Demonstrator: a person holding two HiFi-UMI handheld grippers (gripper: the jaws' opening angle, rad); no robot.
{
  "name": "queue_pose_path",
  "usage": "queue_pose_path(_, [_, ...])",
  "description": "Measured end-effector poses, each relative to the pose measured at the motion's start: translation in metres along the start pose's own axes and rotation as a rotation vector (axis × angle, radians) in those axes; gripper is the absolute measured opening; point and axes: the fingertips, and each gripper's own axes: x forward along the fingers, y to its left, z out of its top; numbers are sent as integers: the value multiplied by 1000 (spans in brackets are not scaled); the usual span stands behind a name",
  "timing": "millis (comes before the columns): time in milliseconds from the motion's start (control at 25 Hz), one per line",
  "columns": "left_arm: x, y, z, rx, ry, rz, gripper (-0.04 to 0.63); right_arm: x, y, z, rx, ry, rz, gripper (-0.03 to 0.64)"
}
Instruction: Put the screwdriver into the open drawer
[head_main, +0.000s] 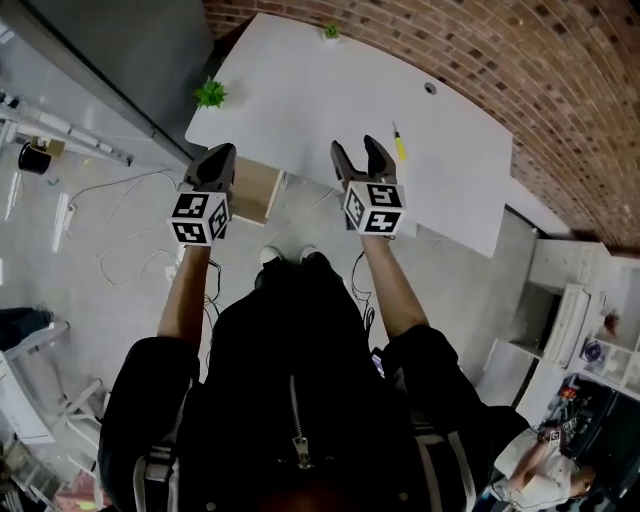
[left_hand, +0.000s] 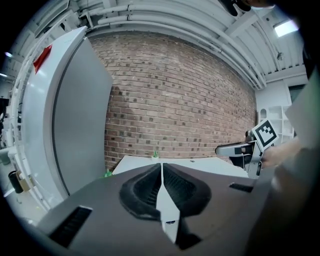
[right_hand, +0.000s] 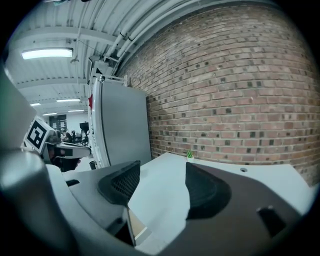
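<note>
One screwdriver (head_main: 399, 141): lying on tabletop (head_main: 300, 90).
L claw (head_main: 222, 152) (left_hand: 161, 167): jaws together, empty, at tabletop edge.
R claw (head_main: 357, 148) (right_hand: 162, 175): jaws apart, empty, over tabletop edge.

No readable text or labels anywhere.

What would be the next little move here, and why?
Probably the right gripper should ease forward and slightly right, down toward the screwdriver. Its jaws stand apart with nothing between them, and the screwdriver lies untouched on the white table just beyond it. The left gripper has its jaws together, over near the open drawer.
</note>
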Motion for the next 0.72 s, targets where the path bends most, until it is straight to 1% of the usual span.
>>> queue_pose_path(240, [21, -3, -6, -17, 21, 2, 31, 11, -36, -15, 14, 46, -23, 281])
queue_pose_path(440, [37, 1, -7, -27, 42, 22, 31, 25, -72, -32, 18, 99, -45, 281])
queue_pose_path(720, [60, 1, -12, -36, 70, 59, 31, 45, -140, -65, 31, 188, -90, 278])
